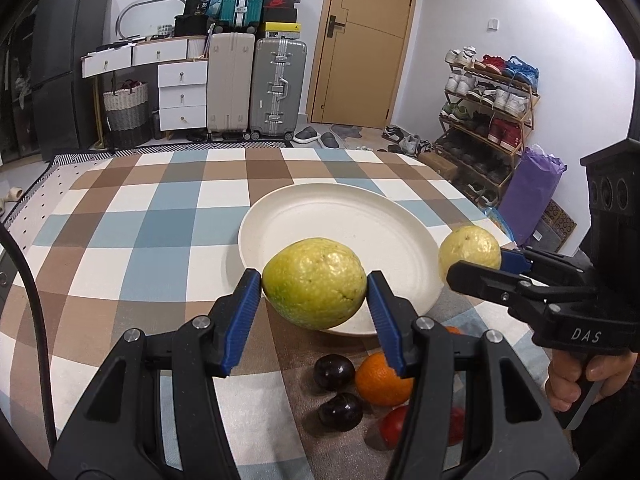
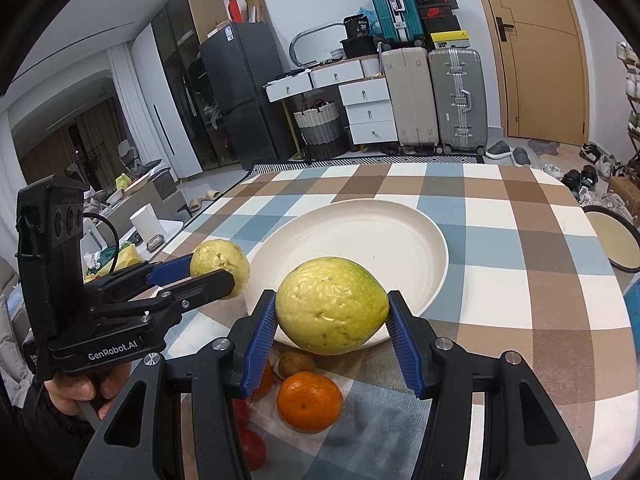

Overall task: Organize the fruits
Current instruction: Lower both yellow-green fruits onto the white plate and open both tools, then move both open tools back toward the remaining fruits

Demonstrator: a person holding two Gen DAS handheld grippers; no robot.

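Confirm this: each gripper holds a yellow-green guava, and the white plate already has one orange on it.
Wrong on the plate: both wrist views show it bare. The orange lies on the tablecloth in front of it. The left gripper and right gripper do each hold a guava.

The left hand-held gripper (image 1: 314,300) and right hand-held gripper (image 2: 332,320) point slightly downward side by side, each clamped.

Beyond the checked tablecloth (image 1: 160,216) I see a white wall and a tan door (image 1: 368,40) at upper centre. Suitcases (image 1: 276,88) stand left of the door, beside white drawers (image 1: 182,96) and a woven basket (image 1: 126,110). A dark fridge (image 1: 66,64) fills the upper left. A shoe rack (image 1: 486,108) lines the right wall.
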